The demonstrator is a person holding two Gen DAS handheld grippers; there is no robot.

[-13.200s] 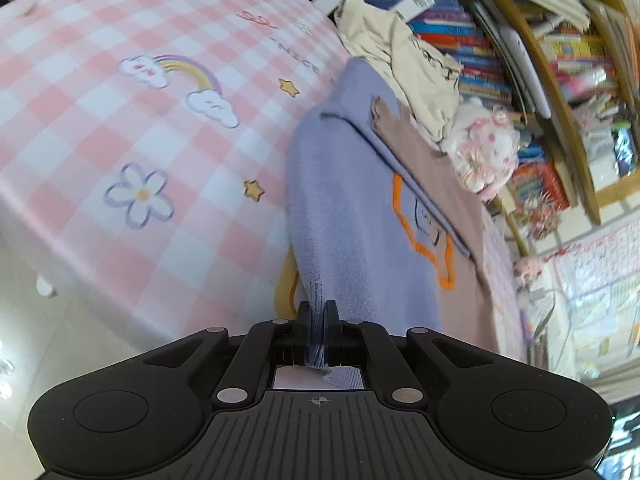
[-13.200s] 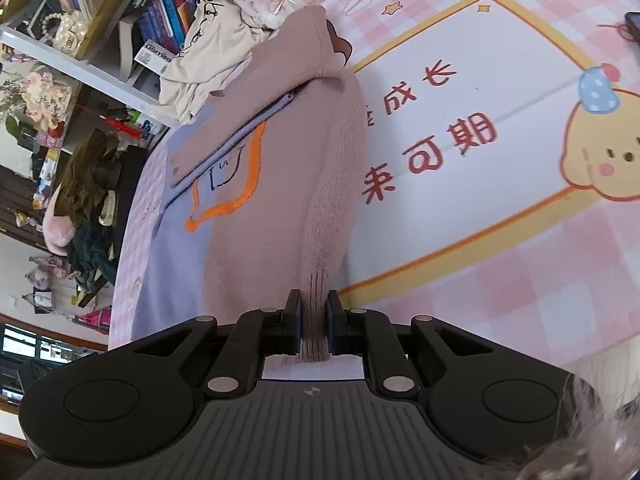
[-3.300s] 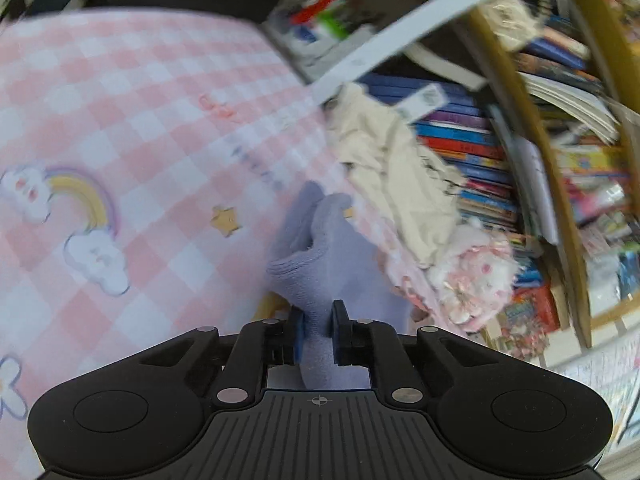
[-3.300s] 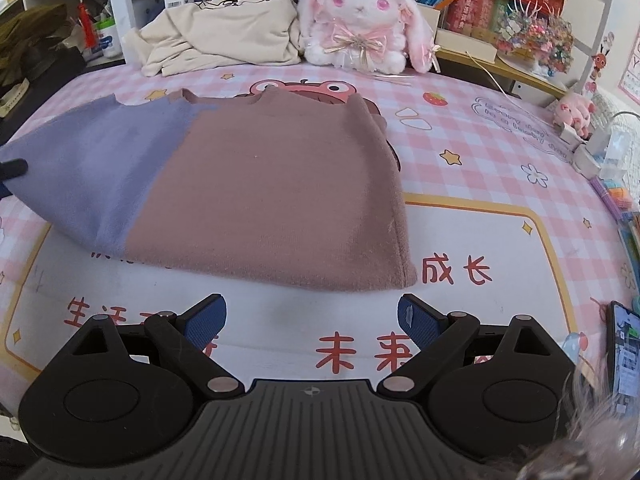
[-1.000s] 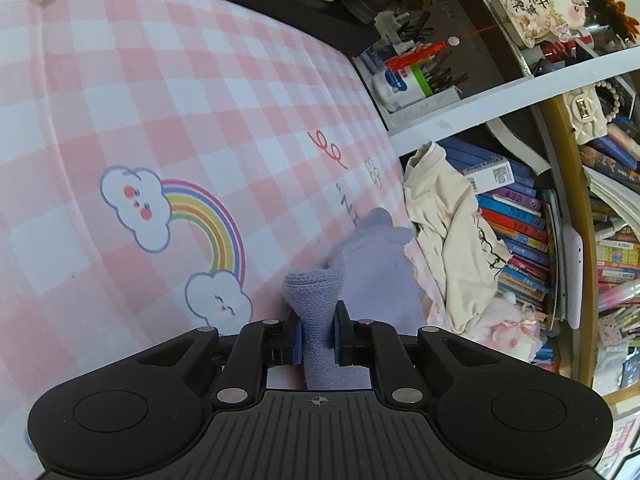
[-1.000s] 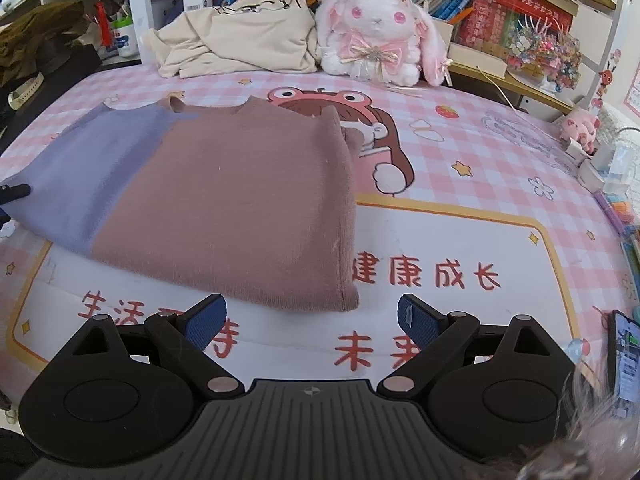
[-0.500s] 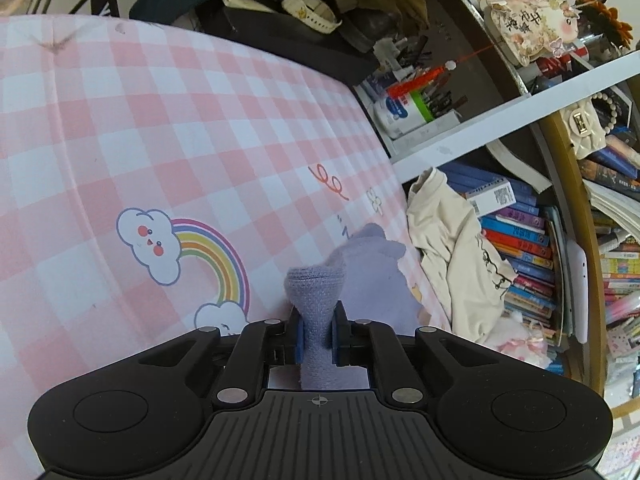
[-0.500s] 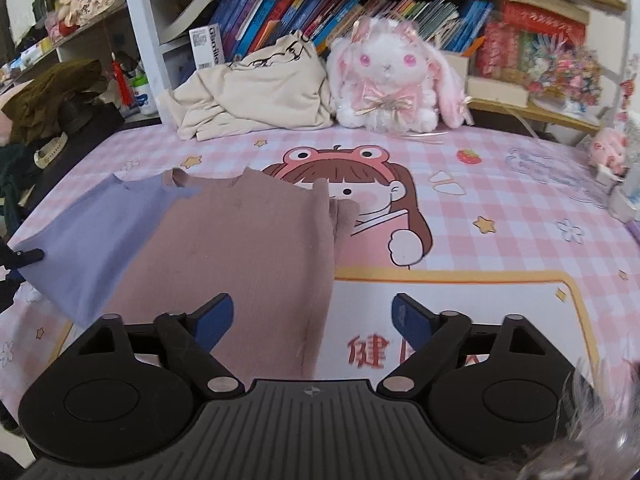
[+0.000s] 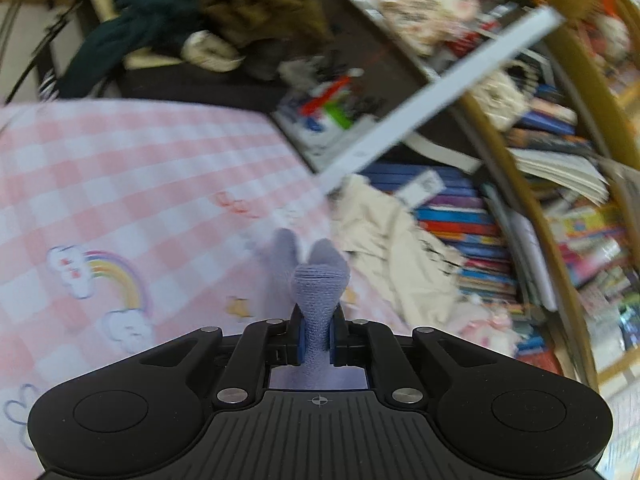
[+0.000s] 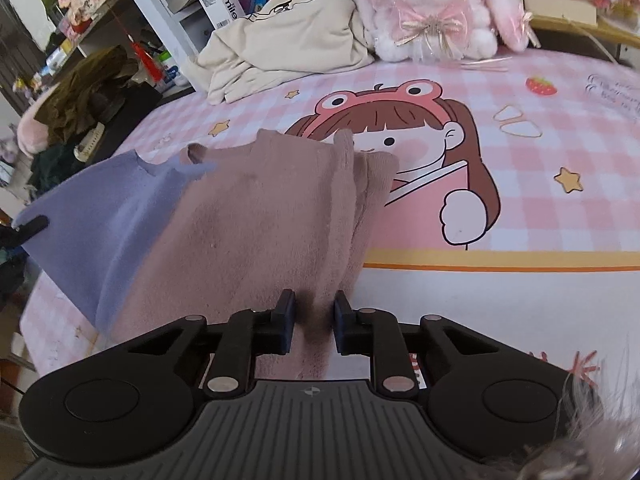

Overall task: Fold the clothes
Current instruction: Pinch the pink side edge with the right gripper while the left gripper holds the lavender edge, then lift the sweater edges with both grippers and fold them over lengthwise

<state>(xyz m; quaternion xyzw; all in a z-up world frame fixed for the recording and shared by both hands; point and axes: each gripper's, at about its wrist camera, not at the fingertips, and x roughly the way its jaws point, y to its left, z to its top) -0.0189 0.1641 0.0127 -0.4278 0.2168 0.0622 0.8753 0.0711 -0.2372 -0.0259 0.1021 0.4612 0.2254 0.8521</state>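
A folded knit sweater point(image 10: 248, 220), mauve-brown with a lavender left part, lies on the pink checked table cover point(image 10: 520, 184). My left gripper point(image 9: 318, 316) is shut on a bunched lavender corner of the sweater point(image 9: 320, 284) and holds it up above the cover; its finger tip shows at the left edge of the right wrist view point(image 10: 30, 226). My right gripper point(image 10: 314, 304) is shut on the mauve near edge, with cloth pinched between the fingers. The left wrist view is blurred.
A cream garment point(image 10: 288, 40) and a white-pink plush rabbit point(image 10: 436, 4) lie at the table's far edge before a bookshelf point(image 9: 520, 216). Dark clothes point(image 10: 84, 96) are piled at the left. A cartoon girl print point(image 10: 404, 136) lies right of the sweater.
My right gripper has dropped to the sweater's near edge and closed on it; it was open half a second ago. My left gripper still grips the lavender corner and has swung quickly.
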